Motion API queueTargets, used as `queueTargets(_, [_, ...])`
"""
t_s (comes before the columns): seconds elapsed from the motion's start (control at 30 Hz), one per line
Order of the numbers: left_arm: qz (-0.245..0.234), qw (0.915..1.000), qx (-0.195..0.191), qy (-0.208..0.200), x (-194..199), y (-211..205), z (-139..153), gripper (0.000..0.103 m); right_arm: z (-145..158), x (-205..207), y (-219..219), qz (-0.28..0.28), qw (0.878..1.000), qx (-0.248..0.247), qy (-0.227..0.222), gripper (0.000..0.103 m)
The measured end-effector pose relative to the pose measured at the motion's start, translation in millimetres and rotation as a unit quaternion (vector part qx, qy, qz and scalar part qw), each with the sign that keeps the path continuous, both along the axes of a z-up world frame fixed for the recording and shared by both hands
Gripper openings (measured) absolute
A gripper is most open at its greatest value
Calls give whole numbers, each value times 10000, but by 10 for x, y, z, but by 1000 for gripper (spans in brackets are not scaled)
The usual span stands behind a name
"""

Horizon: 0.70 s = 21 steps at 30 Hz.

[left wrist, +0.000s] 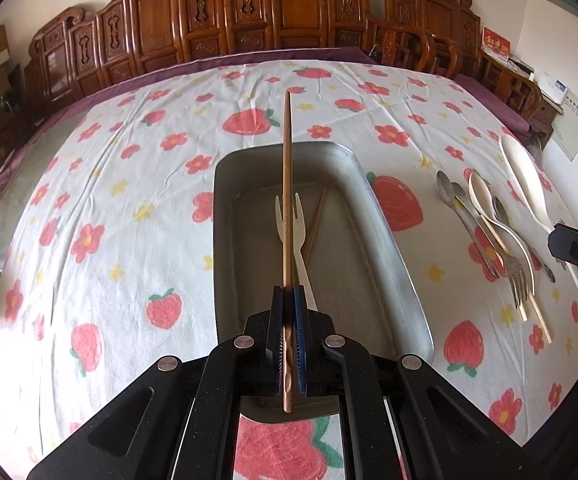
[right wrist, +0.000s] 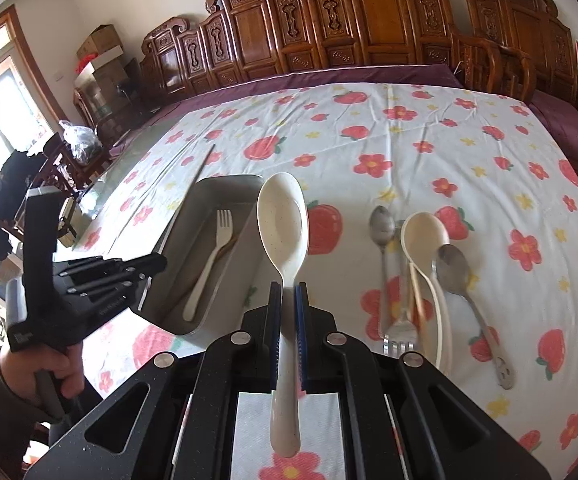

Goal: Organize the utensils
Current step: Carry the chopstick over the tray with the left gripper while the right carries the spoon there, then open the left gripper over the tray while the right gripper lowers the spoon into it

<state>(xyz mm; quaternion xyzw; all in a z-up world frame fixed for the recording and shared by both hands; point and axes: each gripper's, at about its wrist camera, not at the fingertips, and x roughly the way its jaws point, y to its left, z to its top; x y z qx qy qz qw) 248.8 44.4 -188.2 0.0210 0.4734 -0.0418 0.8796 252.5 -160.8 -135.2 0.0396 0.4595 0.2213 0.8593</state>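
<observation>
We see the left gripper with fingers pinching a brown chopstick, which sticks out far over the metal tray. In the tray lie a white plastic fork and another chopstick. The right gripper has fingers pinching the handle of a cream spoon, bowl up, held over the counter's strawberry cloth just right of the tray. Right of it on the cloth sit metal spoons, a second cream spoon and a metal fork, bunched together. A hand holds the left gripper's handle.
</observation>
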Motion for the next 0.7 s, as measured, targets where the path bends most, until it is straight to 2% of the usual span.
queueTargets(0.47, [-36, 10000, -76, 29, -12, 63, -35, 5, -31, 46, 405, 186, 9998, -63, 53, 8])
queueTargets(0.7, [-57, 9997, -204, -130, -103, 214, 90, 5, -94, 140, 602, 231, 9996, -67, 124, 8])
